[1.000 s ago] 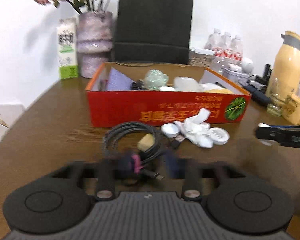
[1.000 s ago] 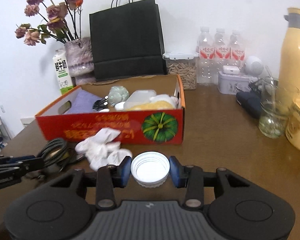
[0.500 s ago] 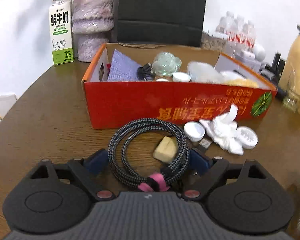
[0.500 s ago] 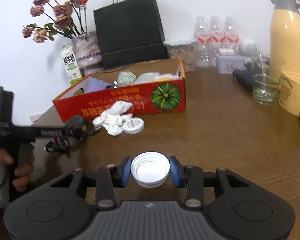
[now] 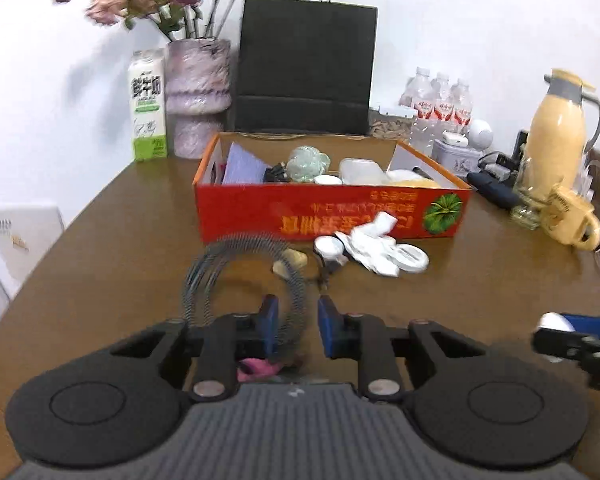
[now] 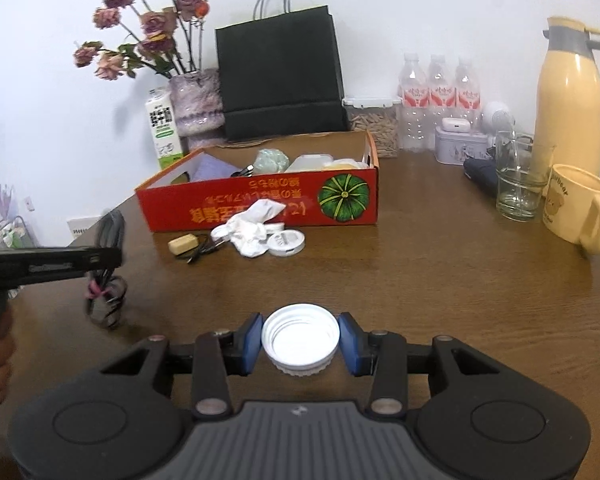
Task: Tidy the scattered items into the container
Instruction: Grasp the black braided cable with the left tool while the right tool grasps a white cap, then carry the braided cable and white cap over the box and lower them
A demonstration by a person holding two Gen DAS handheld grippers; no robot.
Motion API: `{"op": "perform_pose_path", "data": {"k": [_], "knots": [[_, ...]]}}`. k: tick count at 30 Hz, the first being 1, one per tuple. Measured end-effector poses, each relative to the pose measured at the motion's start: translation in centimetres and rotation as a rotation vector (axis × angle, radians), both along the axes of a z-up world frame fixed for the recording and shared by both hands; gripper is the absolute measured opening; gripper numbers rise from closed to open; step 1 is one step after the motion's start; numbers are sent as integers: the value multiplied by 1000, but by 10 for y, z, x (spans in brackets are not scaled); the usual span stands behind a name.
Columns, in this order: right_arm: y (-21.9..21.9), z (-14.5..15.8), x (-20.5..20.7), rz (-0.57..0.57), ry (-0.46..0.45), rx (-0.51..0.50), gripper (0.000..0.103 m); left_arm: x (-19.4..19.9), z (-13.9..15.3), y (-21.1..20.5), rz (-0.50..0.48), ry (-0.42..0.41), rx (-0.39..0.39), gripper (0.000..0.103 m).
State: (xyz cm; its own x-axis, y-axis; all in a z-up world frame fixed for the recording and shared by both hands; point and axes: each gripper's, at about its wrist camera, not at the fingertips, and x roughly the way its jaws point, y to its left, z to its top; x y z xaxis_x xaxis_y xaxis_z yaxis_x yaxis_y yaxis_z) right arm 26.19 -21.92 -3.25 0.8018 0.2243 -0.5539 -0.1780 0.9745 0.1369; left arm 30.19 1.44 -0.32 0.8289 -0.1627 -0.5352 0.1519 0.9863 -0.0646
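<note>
Left gripper (image 5: 294,326) is closing its jaws on the coiled cable (image 5: 244,276), with a strand between the pads near the pink tie (image 5: 256,366), and the coil looks lifted and blurry, so I'd call that a grip. Right gripper (image 6: 300,344) is clamped on a white lid (image 6: 300,340), held above the table (image 6: 440,272). The red box (image 6: 260,204) sits further back, already holding a few bits. Still in front of it: a crumpled tissue (image 6: 250,226), 2 more lids and a small beige block (image 6: 183,243). My tip: carry the cable high enough that the dangling loops clear the box wall, then drop the lid in an open spot.
</note>
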Motion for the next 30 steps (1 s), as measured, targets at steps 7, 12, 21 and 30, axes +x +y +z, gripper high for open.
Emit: {"op": "perform_pose_path", "data": {"k": [7,12,21,30], "knots": [[2,-6,-35,25,34,1,40,-53,-29,-4,-4,95,37,15],[4,-6,-52,40,43,2,40,-64,-11,0,18,-27,59,89],[4,-4,-63,35,41,4,40,48,-24,14,-54,169,123,20],[1,-7,-72,29,51,20,40,16,-30,2,-178,194,127,15]]}}
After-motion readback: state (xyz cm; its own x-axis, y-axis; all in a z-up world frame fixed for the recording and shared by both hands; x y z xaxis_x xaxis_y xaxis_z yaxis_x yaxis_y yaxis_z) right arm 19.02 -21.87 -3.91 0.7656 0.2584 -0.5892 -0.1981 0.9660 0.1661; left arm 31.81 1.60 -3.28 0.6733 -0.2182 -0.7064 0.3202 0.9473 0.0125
